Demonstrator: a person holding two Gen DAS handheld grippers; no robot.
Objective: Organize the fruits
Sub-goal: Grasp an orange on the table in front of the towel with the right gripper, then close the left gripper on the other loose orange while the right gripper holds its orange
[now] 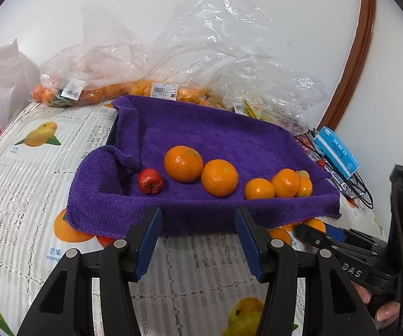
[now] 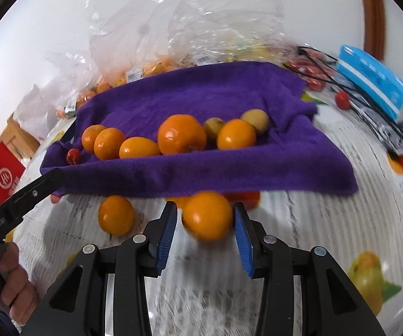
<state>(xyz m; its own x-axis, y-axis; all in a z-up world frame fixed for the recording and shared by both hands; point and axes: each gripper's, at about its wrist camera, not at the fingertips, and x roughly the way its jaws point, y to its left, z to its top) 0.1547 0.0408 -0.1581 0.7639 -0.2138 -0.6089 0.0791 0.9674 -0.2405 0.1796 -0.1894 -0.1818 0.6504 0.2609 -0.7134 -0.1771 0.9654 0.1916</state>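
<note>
right wrist view: orange (image 2: 207,215) between spread pads of right hand-held gripper (image 2: 205,218), just before purple towel (image 2: 229,173).

This looks like a home, probably a dining spot: a table covered with a fruit-printed lace-pattern tablecloth (image 1: 47,145) stands against a plain white wall (image 1: 285,14). At the far edge lie clear shop bags of fruit (image 1: 95,86) with price labels, and at the right a blue tissue pack (image 2: 374,81).

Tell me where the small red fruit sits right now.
The small red fruit lies on the purple towel, at the left end of the fruit row in the left wrist view, beside the largest orange.
</note>
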